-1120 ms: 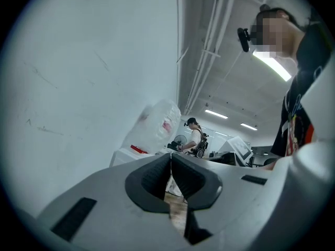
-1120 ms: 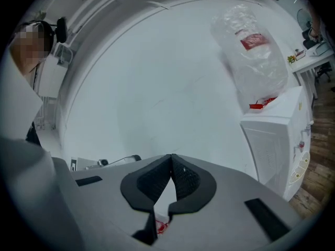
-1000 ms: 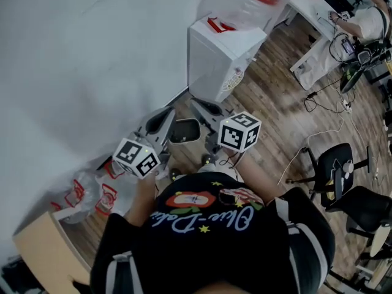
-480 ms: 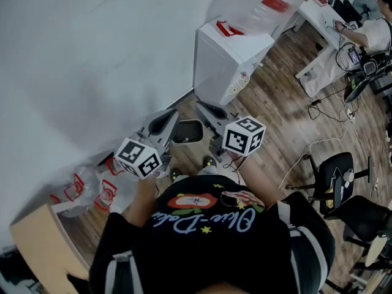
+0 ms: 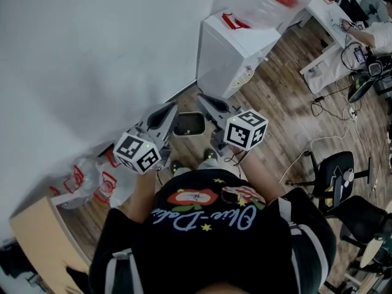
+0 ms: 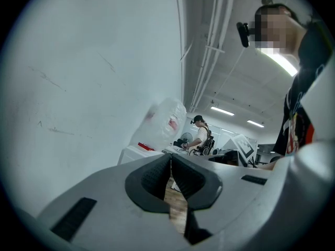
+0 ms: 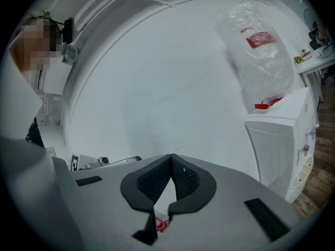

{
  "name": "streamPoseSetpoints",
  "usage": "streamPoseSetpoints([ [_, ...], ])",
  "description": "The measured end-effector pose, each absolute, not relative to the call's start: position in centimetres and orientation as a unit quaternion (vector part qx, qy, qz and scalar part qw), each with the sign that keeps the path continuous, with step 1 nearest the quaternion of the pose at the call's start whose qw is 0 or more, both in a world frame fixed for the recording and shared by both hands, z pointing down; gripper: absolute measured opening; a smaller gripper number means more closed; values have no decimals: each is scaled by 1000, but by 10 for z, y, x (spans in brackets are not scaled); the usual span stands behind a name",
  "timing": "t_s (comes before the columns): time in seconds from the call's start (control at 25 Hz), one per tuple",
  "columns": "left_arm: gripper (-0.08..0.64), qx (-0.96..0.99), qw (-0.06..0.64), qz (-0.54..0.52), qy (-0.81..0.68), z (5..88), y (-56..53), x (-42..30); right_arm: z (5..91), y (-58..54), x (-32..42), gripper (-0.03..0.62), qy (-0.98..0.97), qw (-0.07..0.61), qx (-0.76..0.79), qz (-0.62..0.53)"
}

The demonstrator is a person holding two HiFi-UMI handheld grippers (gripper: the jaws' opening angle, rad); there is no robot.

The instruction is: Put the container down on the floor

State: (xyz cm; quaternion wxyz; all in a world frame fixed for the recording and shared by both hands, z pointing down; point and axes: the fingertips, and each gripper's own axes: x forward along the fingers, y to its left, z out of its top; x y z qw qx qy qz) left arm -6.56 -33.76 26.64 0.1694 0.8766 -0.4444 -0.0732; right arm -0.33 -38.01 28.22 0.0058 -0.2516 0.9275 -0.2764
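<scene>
1. Dark container (image 5: 188,124) apparently set on the wooden floor (image 5: 278,97) against the wall, between both gripper tips.
2. Left gripper (image 6: 170,157): jaws pressed together, nothing between.
3. Right gripper (image 7: 171,159): likewise closed, empty.
4. White cabinet (image 5: 233,54) just beyond.

Open-plan office or lab workspace, wood-plank floor (image 5: 288,112), plain white wall (image 5: 92,54), water dispenser (image 5: 236,54), white bench (image 5: 323,14) with a seated person (image 5: 375,35), black swivel chairs (image 5: 337,164), loose cables (image 5: 318,143), ceiling strip lights (image 6: 222,111)
</scene>
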Motion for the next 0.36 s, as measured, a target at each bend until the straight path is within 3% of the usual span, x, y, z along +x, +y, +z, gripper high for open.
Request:
streamPoseSetpoints([
  [0.36,8,863,183,-84,-463,269,-346,-83,287,-391,-11,0,929,-2,-251,-272],
])
